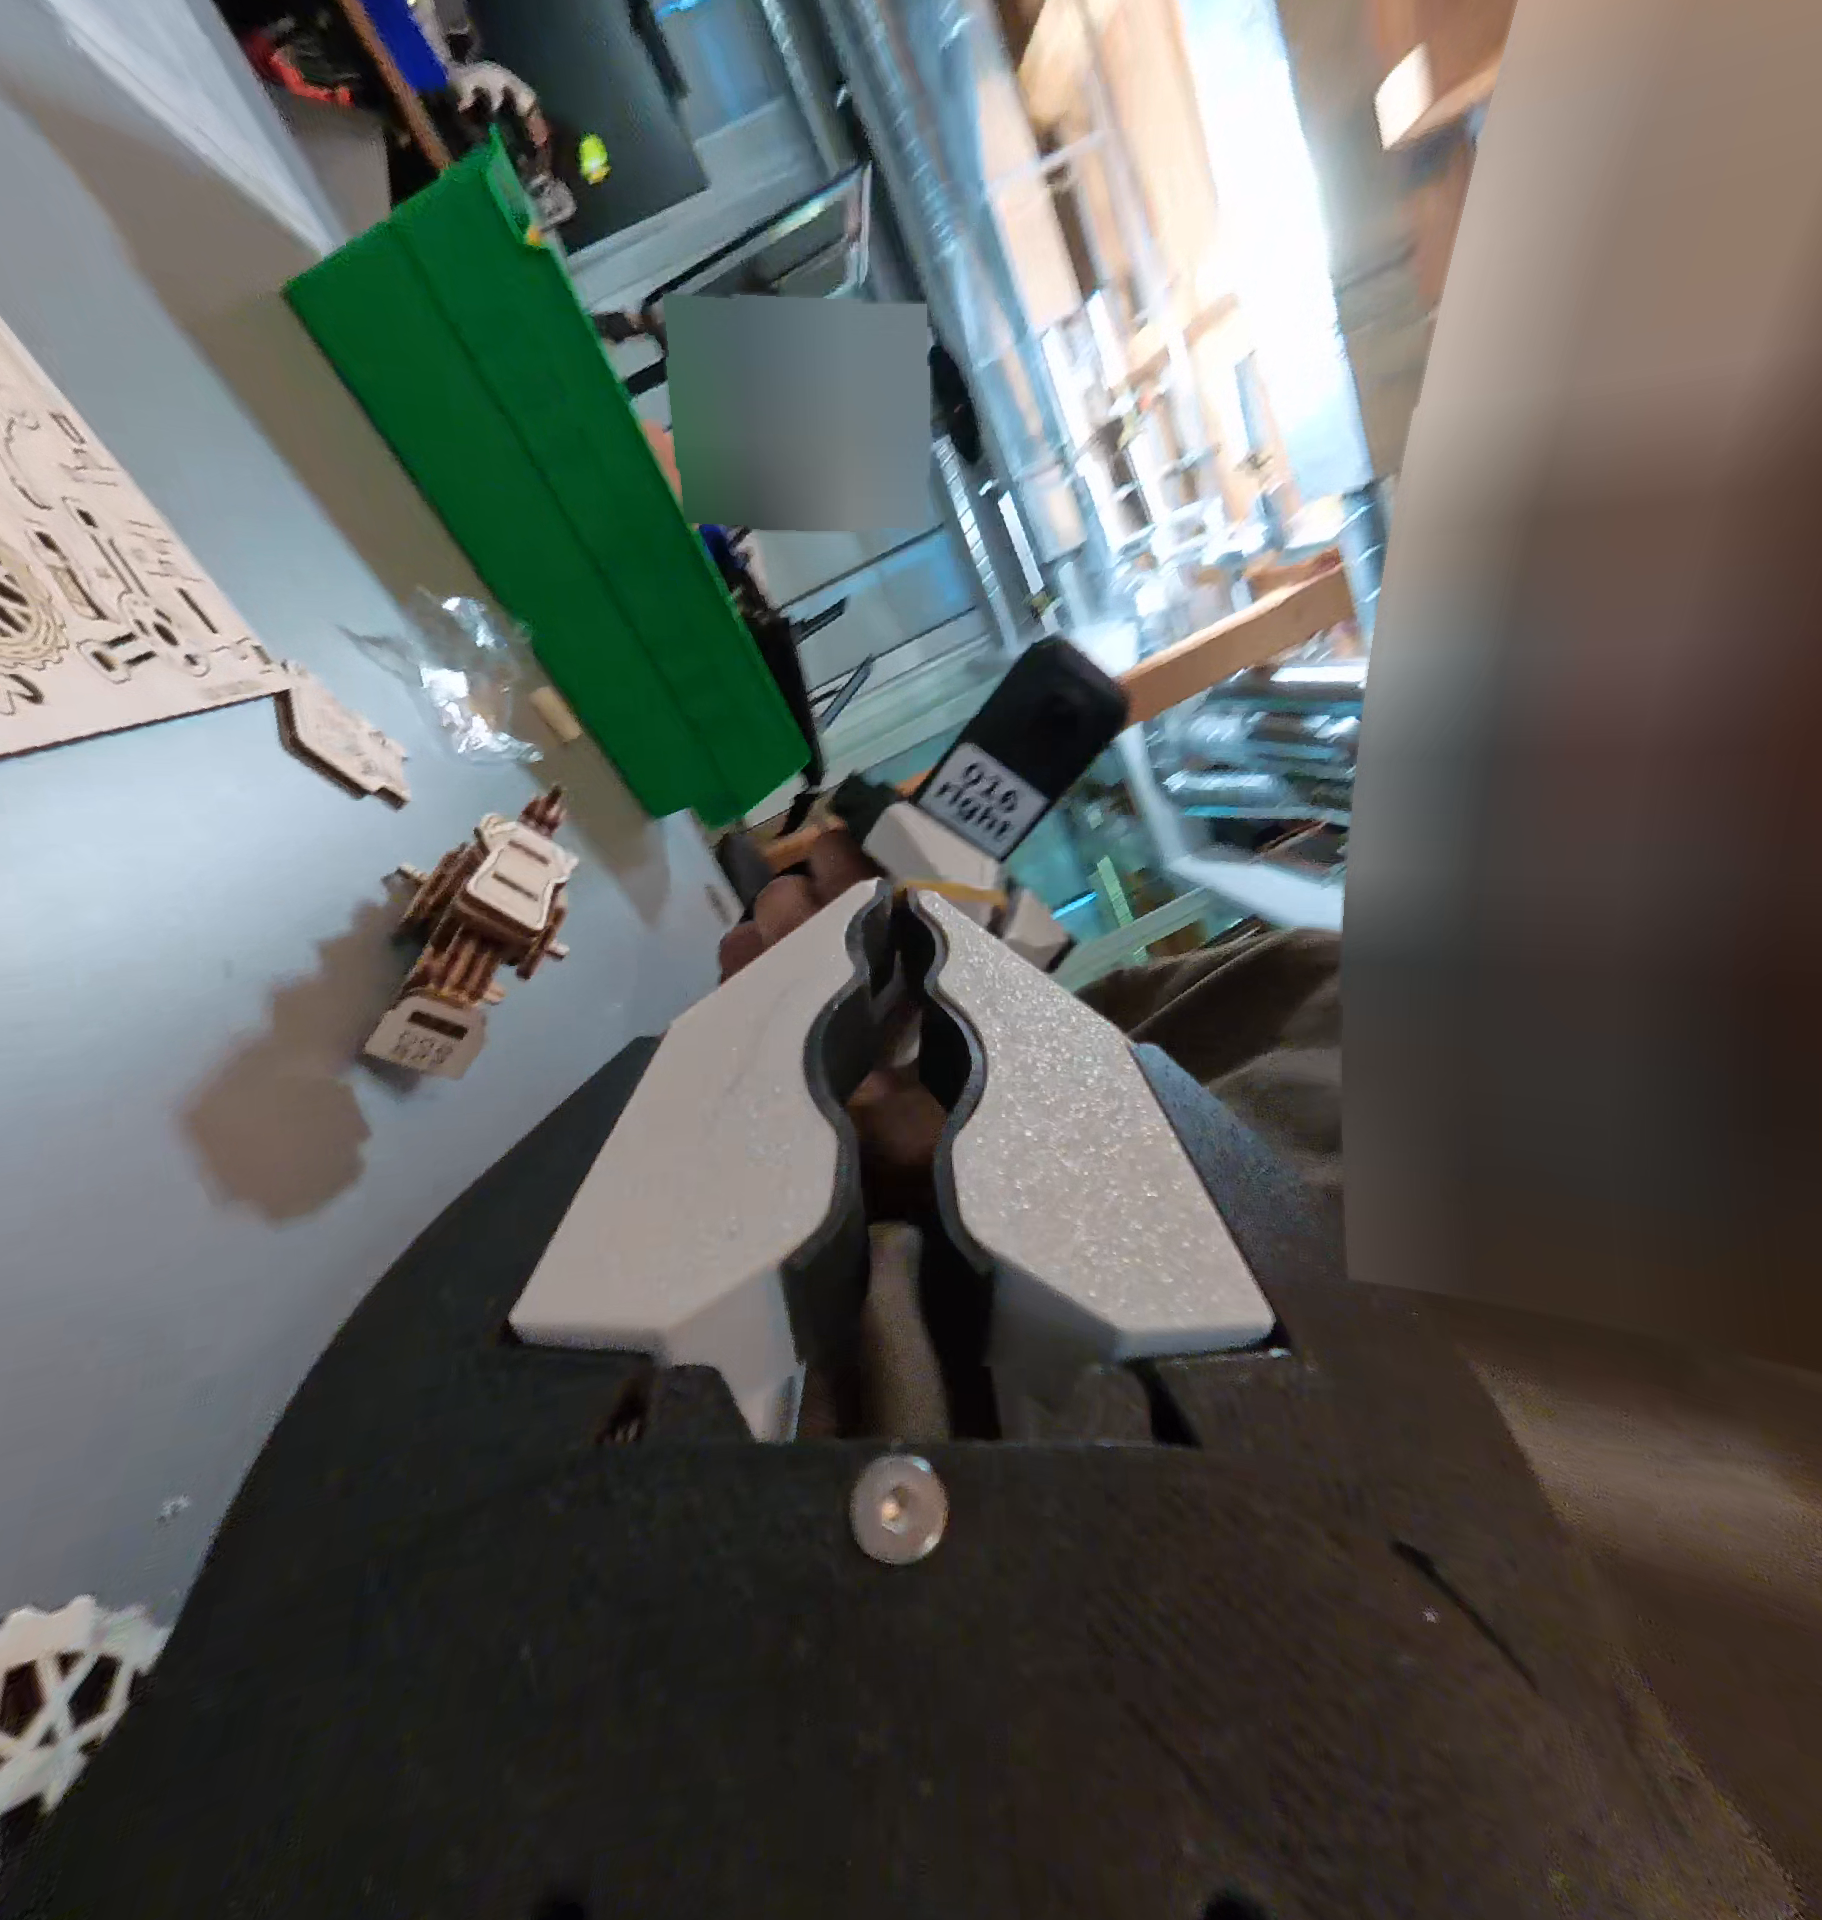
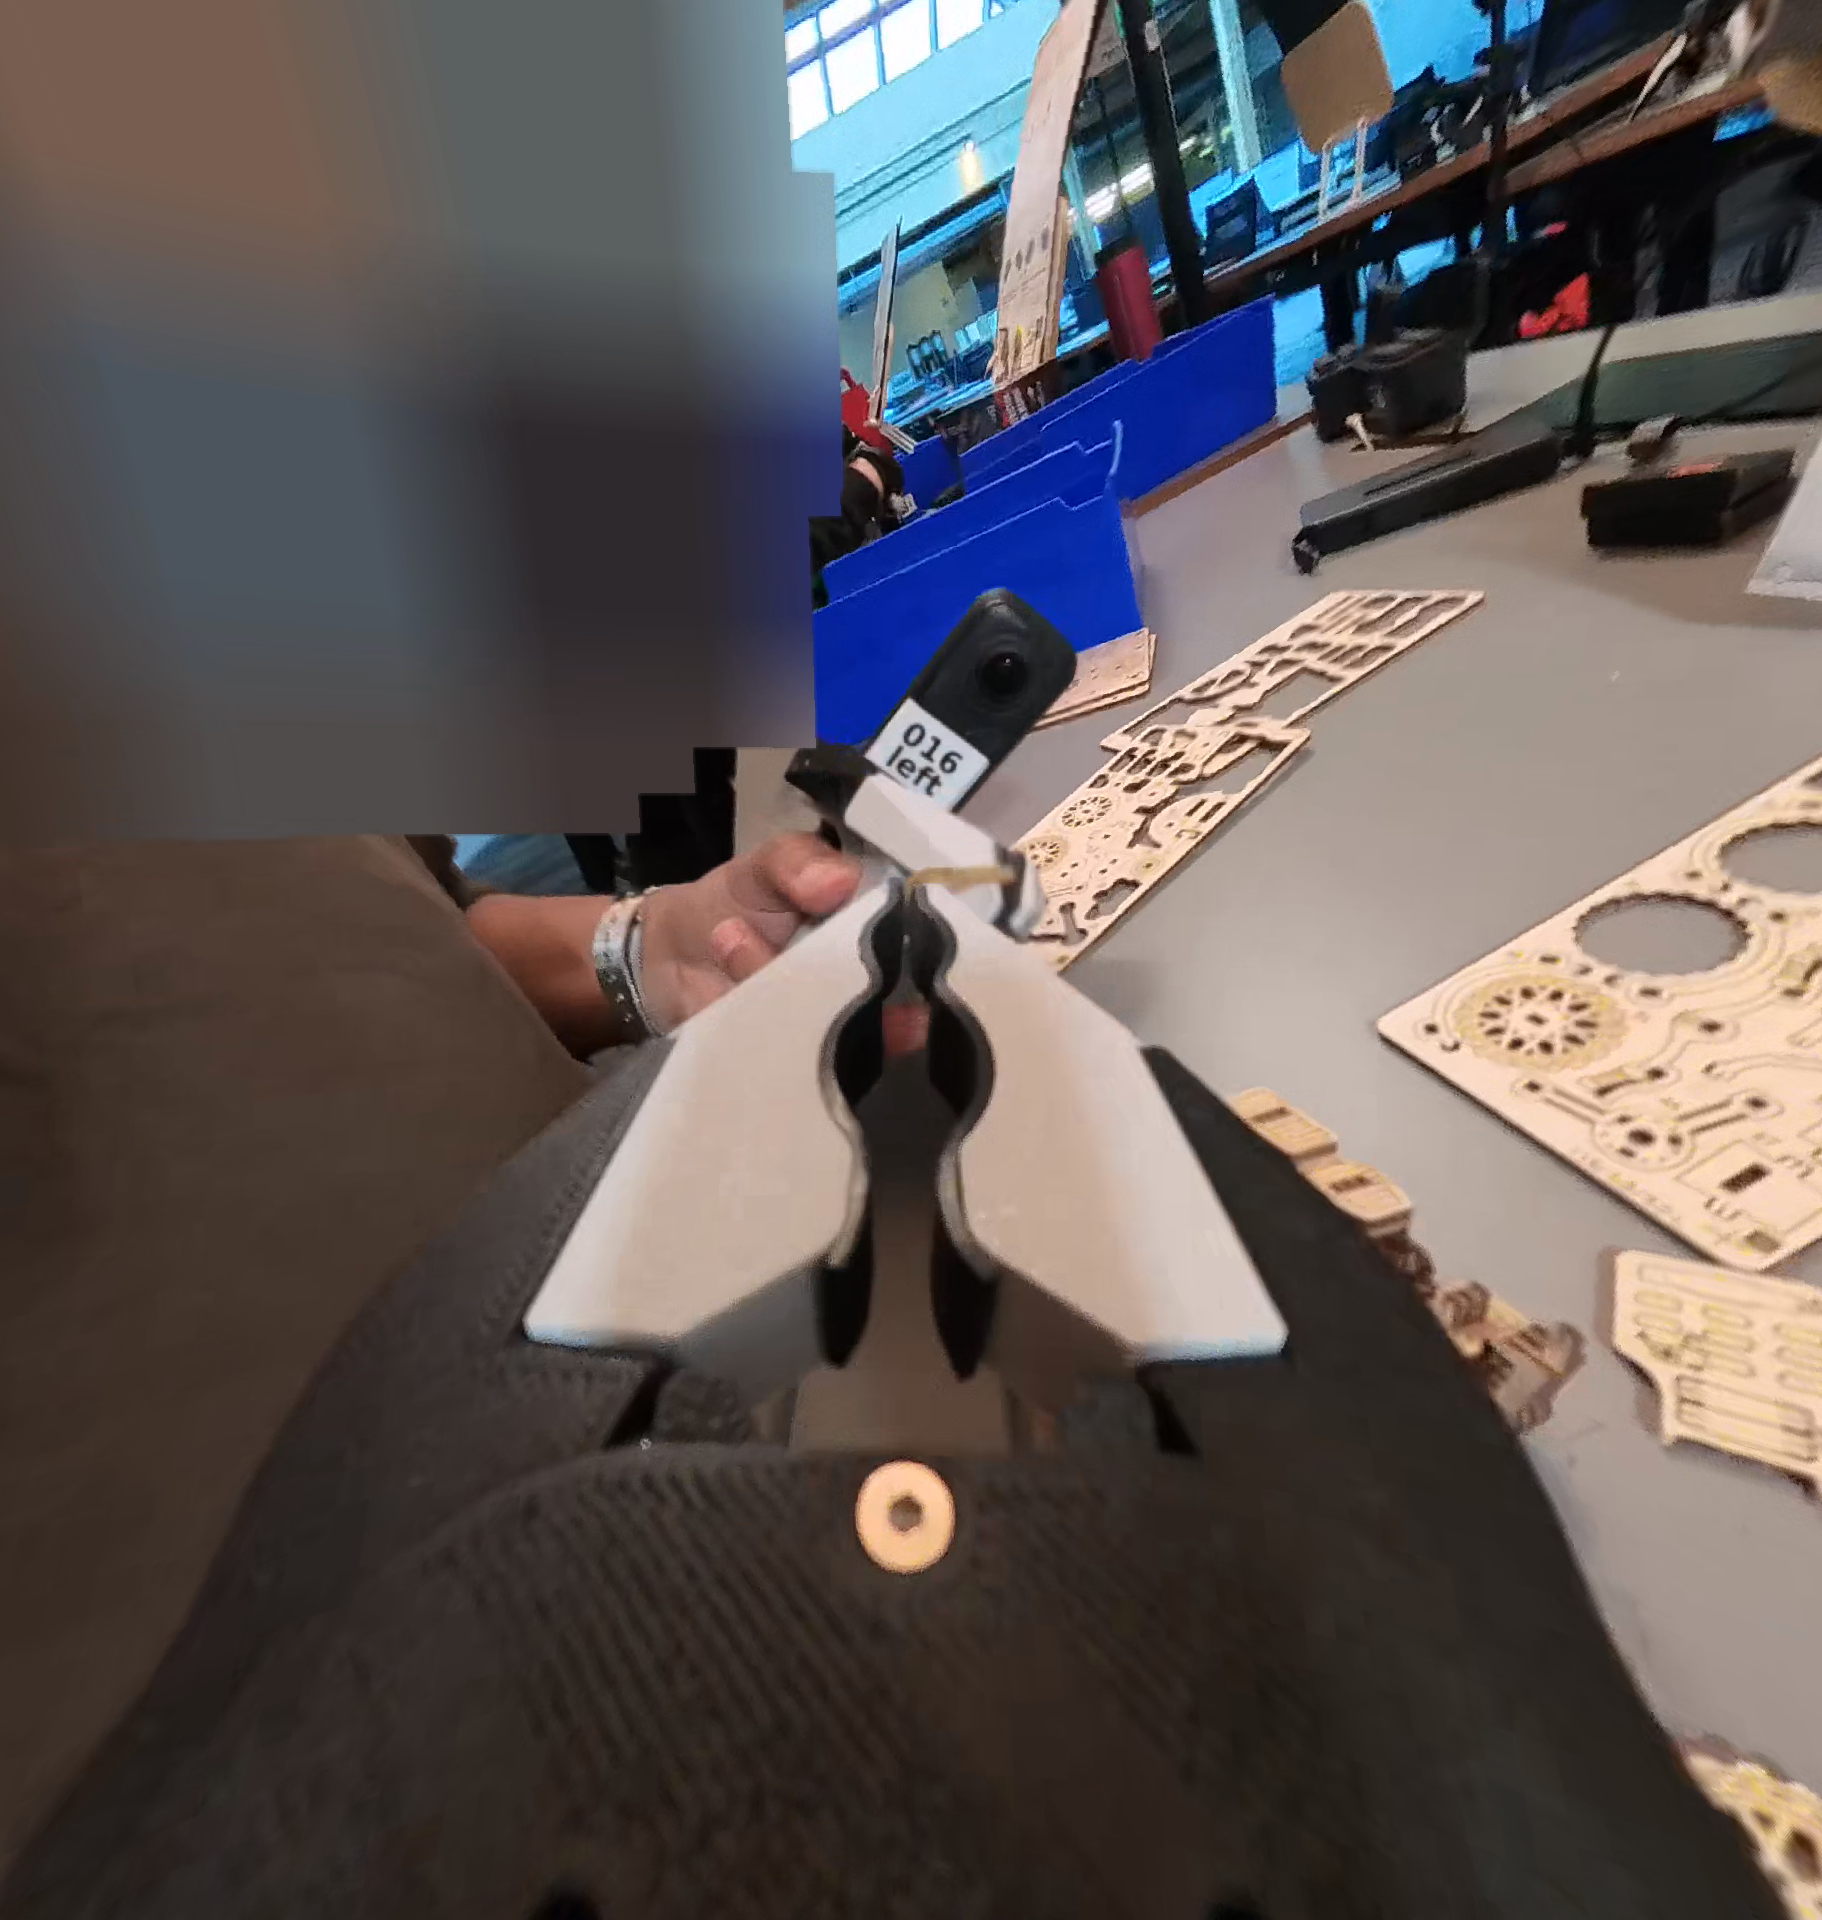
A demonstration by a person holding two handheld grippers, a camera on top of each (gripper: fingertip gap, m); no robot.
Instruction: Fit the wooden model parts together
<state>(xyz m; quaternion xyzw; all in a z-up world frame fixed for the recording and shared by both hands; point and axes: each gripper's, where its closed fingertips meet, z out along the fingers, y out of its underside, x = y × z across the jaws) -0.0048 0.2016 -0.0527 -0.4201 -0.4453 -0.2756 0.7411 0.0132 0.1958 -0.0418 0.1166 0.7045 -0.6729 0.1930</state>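
Observation:
My left gripper (image 1: 902, 906) and my right gripper (image 2: 902, 902) meet tip to tip in the air in front of a person's torso, both with jaws closed. A small thin wooden part (image 1: 957, 889) bridges the two sets of tips, and it also shows in the right wrist view (image 2: 964, 876). Each gripper pinches an end of it. The right gripper's fingers (image 1: 938, 847) face me in the left wrist view, and the left gripper's fingers (image 2: 928, 831) face me in the right wrist view. A partly built wooden model (image 1: 483, 914) lies on the grey table, and it is half hidden in the right wrist view (image 2: 1406, 1236).
Laser-cut wooden sheets (image 1: 65, 582) (image 2: 1665, 1039) (image 2: 1260, 717) lie on the table, with loose cut pieces (image 2: 1738, 1371) (image 1: 346, 740). A green bin (image 1: 574, 499), a clear plastic bag (image 1: 471, 665), blue bins (image 2: 990, 582) and black devices (image 2: 1426, 488) stand farther off. A hand (image 2: 741, 935) grips the left gripper.

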